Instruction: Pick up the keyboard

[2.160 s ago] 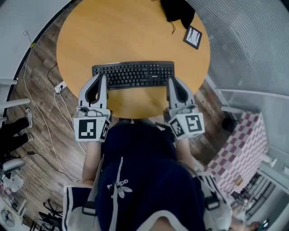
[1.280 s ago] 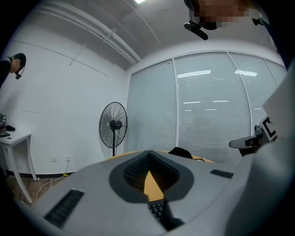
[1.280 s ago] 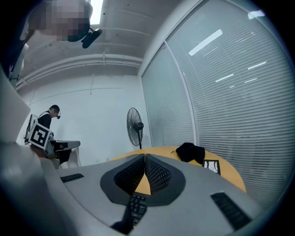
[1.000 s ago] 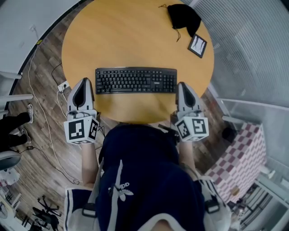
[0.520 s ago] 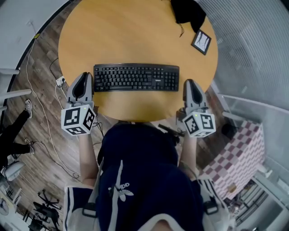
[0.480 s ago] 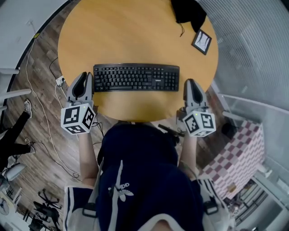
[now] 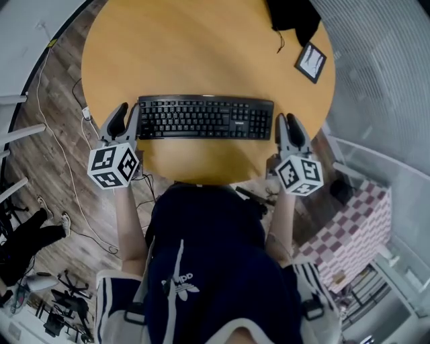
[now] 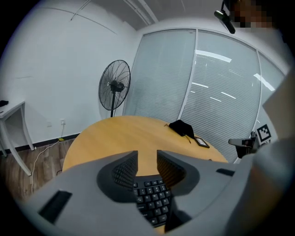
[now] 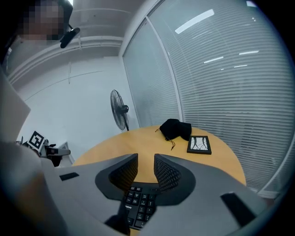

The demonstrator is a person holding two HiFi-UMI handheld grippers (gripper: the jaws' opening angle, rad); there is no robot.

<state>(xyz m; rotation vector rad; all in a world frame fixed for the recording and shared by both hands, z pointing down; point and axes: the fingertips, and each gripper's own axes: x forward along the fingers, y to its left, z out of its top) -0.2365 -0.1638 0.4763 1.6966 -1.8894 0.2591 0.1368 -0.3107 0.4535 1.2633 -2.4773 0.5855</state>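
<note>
A black keyboard (image 7: 205, 117) lies flat near the front edge of a round wooden table (image 7: 201, 47). My left gripper (image 7: 121, 113) sits just off the keyboard's left end, and my right gripper (image 7: 288, 123) sits just off its right end. Both point inward over the table edge. In the left gripper view the jaws of the left gripper (image 8: 146, 154) are opening, and the keyboard's (image 8: 152, 200) end shows below the gap, untouched by the pads. The right gripper (image 9: 145, 159) is opening in the same way above the keyboard's (image 9: 137, 203) number-pad end.
A black pouch (image 7: 292, 13) and a small framed picture (image 7: 311, 62) lie at the table's far right. A standing fan (image 8: 114, 85) stands beyond the table by a glass wall with blinds. A power strip and cables (image 7: 86, 113) lie on the floor at left.
Both grippers have sunk and moved forward to the keyboard's two ends. Their jaws, shut a second ago, now stand parted.
</note>
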